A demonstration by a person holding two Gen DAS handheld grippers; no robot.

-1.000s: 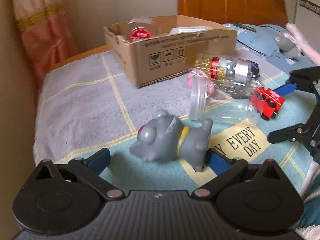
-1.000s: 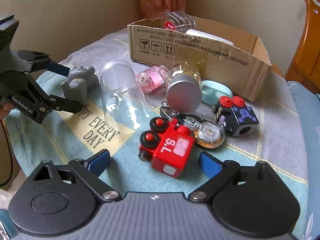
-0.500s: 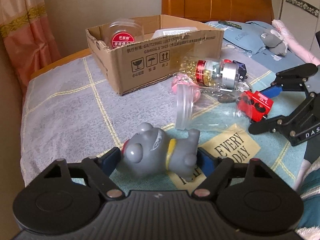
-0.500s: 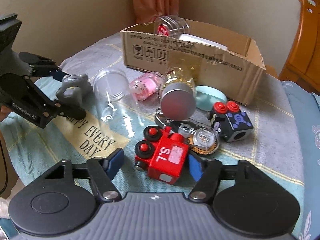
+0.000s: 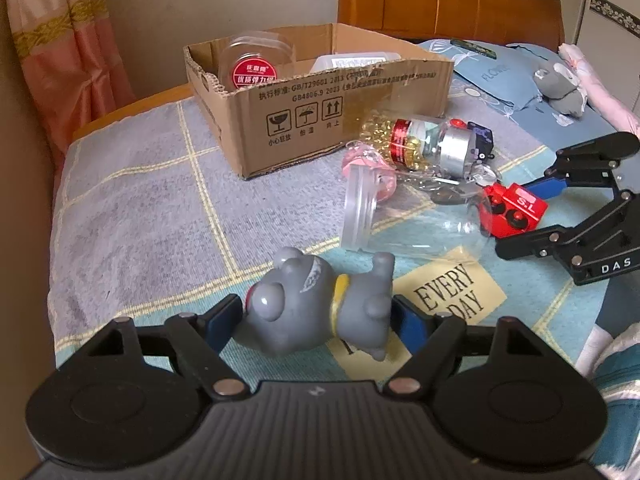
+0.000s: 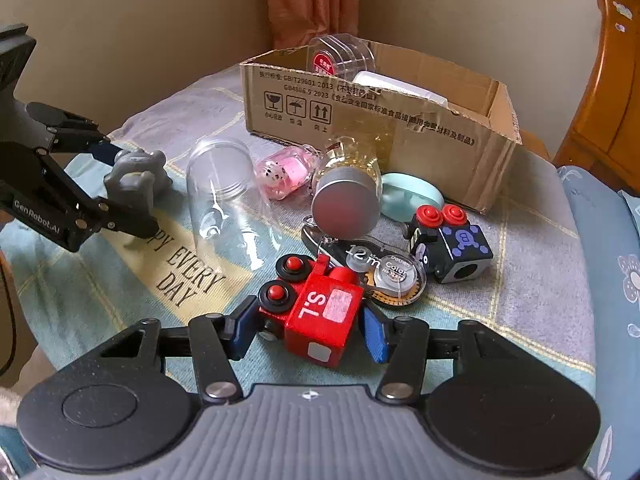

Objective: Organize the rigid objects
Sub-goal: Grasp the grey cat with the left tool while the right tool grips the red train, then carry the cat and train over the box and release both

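My left gripper [image 5: 316, 320] is shut on a grey rubber dog toy [image 5: 320, 308] lying on the cloth; it also shows in the right wrist view [image 6: 136, 180]. My right gripper [image 6: 308, 324] is shut on a red toy train [image 6: 320, 312] marked "S.L", also in the left wrist view [image 5: 512, 210]. An open cardboard box [image 5: 320, 120] stands at the back and holds a clear jar with a red label [image 5: 254, 70] and a white container [image 5: 352, 62].
Between the grippers lie a clear plastic jar [image 6: 224, 200], a pink dice keychain [image 6: 284, 172], a bottle of yellow capsules with a silver cap [image 6: 346, 200], a correction tape [image 6: 384, 272], a black-blue toy cube [image 6: 452, 244] and a teal case [image 6: 412, 196]. A wooden headboard [image 5: 440, 0] stands behind.
Both grippers have moved forward and closed: the left one around the grey dog, the right one around the red train. The other objects have not moved.
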